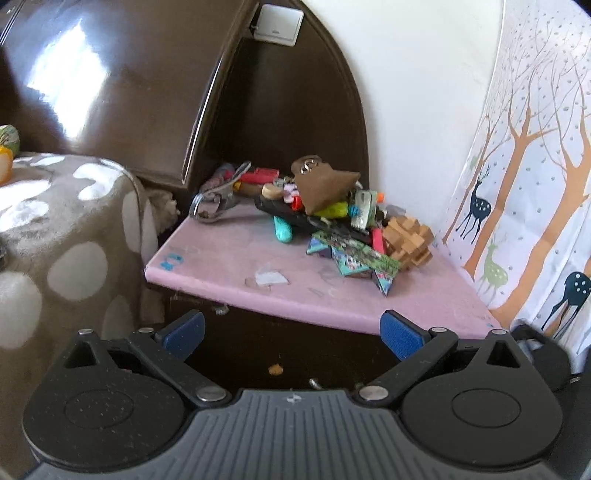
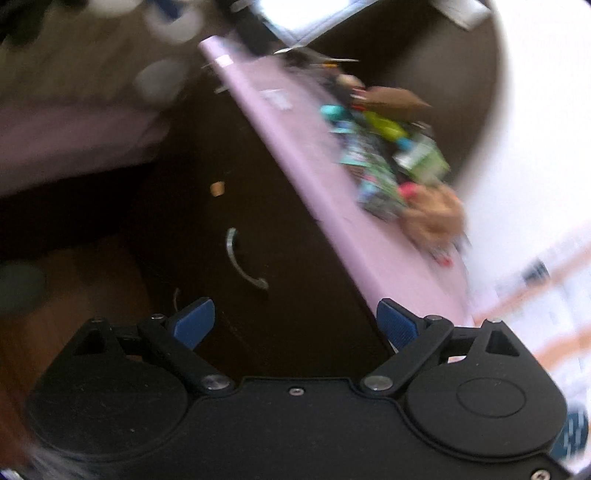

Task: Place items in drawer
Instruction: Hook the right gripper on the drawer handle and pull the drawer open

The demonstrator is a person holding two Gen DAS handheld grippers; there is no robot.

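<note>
A heap of small items (image 1: 325, 214) lies on the pink top (image 1: 229, 266) of a dark nightstand: a brown pouch (image 1: 325, 184), a wooden burr puzzle (image 1: 406, 240), patterned cards (image 1: 354, 258), a teal piece (image 1: 282, 230) and metal scissors (image 1: 214, 206). My left gripper (image 1: 291, 332) hangs open in front of the nightstand's edge, holding nothing. The right wrist view is blurred and tilted. It shows the closed dark drawer front (image 2: 258, 221) with a curved metal handle (image 2: 240, 258). My right gripper (image 2: 295, 323) is open just short of that handle, empty. The heap (image 2: 384, 147) appears there too.
A bed with a brown, white-spotted blanket (image 1: 66, 236) stands left of the nightstand, under a glossy dark headboard (image 1: 122, 81). A curtain with deer and trees (image 1: 528, 184) hangs on the right. A white wall switch (image 1: 279, 24) sits above. Wooden floor (image 2: 74, 295) lies below.
</note>
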